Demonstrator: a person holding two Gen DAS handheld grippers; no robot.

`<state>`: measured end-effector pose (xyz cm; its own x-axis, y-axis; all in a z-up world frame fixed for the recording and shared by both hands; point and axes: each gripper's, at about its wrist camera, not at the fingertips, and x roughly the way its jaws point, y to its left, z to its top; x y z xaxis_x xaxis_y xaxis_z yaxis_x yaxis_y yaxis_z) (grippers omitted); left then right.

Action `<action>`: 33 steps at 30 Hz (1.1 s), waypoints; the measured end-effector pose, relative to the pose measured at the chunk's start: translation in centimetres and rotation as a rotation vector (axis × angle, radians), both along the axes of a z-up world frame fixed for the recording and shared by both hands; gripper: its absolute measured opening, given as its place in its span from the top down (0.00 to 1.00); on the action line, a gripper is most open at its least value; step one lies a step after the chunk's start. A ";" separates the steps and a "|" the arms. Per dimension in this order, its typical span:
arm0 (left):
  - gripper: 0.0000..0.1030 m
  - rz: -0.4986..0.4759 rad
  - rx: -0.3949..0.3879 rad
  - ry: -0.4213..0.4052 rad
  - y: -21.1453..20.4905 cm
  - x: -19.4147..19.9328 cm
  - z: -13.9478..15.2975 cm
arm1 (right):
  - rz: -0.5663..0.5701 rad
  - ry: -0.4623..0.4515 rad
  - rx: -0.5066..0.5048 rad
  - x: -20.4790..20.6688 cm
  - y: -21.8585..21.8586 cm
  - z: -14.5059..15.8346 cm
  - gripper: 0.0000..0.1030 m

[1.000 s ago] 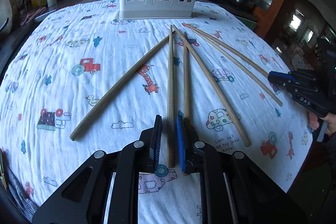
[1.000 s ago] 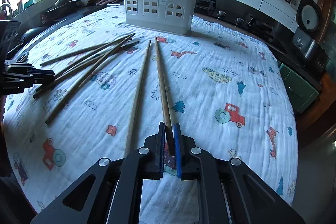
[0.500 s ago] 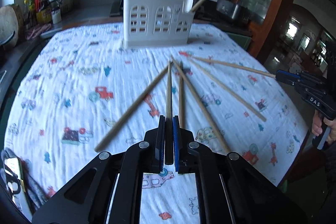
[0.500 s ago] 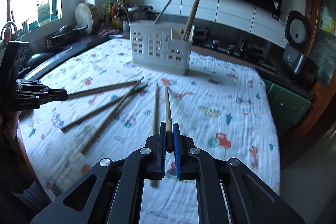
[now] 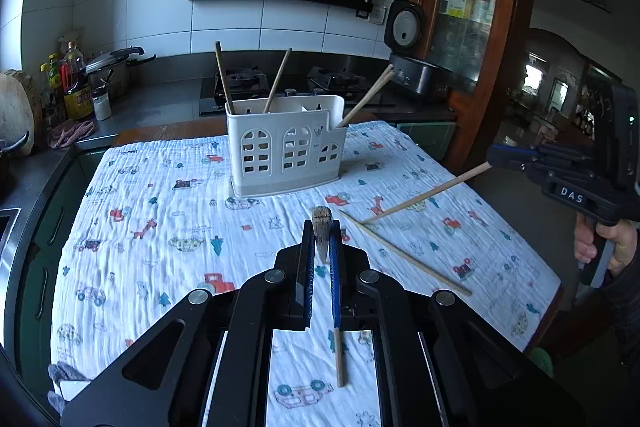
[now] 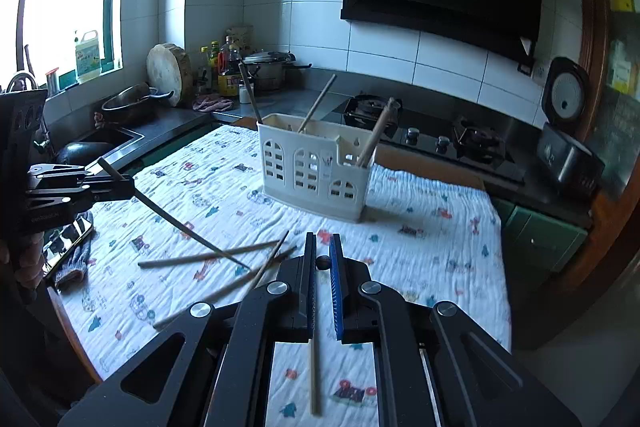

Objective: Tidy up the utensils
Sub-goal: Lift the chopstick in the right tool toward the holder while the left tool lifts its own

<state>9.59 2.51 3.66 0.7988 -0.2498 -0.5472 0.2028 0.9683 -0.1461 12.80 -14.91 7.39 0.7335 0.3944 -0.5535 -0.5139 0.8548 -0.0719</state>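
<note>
In the left wrist view, "DAS" is read on the right gripper (image 5: 496, 157), whose jaws are closed on a raised chopstick (image 5: 428, 193). The left gripper (image 5: 322, 247) jaws clamp a foreshortened chopstick end (image 5: 321, 223). In the right wrist view, the white utensil holder (image 6: 316, 173) stands behind on the patterned desk cloth (image 6: 440, 251); loose chopsticks (image 6: 208, 258) lie left.

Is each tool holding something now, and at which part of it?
Yes. The left tool clamps one long wooden chopstick near its thick end; the right tool clamps another wooden chopstick near one end.
</note>
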 end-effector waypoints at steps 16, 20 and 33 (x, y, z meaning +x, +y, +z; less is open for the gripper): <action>0.94 -0.033 0.010 -0.044 1.4 7.4 7.1 | -0.002 -0.009 0.062 6.8 3.6 9.8 0.94; 0.94 -0.013 0.028 -0.085 1.7 9.8 10.0 | -0.018 -0.042 0.071 8.7 4.4 11.8 0.94; 0.94 0.090 0.062 -0.113 3.1 17.8 13.6 | -0.088 -0.115 0.116 15.7 5.7 14.6 0.94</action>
